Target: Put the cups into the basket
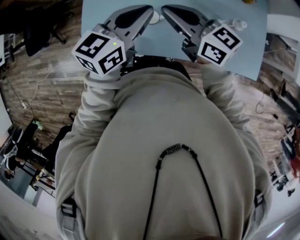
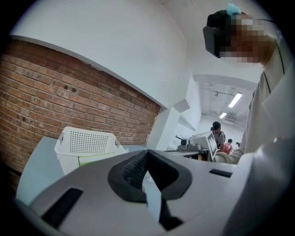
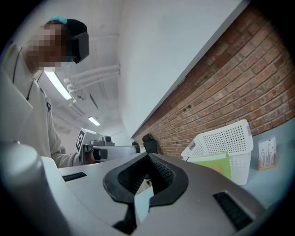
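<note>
No cup is plainly in view. The white perforated basket (image 2: 85,147) stands on the light blue table by the brick wall; in the right gripper view the basket (image 3: 225,146) sits at the right, with a green sheet against its side. In the head view both grippers are raised over the table's near edge, in front of the person's chest. My left gripper (image 1: 151,13) has its jaws together with nothing between them (image 2: 147,152). My right gripper (image 1: 164,9) is shut and empty too (image 3: 148,157). Their tips point toward each other, almost touching.
The light blue table (image 1: 164,40) runs across the top of the head view. A clear plastic thing (image 1: 237,23) lies beside the right marker cube. A small card (image 3: 266,154) stands right of the basket. A brick wall runs behind the table, and people stand far off (image 2: 217,133).
</note>
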A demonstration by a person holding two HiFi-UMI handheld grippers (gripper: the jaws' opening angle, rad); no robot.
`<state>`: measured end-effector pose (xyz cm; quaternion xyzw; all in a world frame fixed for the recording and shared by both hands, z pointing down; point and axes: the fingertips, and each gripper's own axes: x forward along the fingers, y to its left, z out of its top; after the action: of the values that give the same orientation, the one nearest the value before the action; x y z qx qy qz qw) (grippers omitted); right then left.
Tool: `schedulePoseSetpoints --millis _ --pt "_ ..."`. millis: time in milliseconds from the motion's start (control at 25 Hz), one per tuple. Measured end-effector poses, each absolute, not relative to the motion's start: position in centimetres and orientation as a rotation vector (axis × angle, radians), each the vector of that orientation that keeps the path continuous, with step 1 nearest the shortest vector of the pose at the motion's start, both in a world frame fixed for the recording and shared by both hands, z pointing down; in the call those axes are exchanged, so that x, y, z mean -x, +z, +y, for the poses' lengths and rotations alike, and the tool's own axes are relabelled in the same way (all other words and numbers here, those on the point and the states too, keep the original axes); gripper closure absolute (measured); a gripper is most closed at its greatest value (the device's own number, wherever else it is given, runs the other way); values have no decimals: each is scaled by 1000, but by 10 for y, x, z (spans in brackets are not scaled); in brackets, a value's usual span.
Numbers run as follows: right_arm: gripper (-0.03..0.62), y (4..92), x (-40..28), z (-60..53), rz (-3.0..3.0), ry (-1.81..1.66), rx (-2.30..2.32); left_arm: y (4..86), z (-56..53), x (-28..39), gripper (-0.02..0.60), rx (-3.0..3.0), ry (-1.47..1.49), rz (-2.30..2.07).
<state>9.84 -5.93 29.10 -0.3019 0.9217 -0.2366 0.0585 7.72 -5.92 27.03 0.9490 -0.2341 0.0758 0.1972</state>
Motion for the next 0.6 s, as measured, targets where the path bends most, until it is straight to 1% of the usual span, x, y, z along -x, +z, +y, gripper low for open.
schedulePoseSetpoints --millis 360,600 --pt "583 262 -72 -97 2802 -602 1114 247 -105 -55 584 -2728 113 -514" --pt "583 254 -63 -109 2801 -496 1255 255 -114 -46 584 -2726 105 -393"
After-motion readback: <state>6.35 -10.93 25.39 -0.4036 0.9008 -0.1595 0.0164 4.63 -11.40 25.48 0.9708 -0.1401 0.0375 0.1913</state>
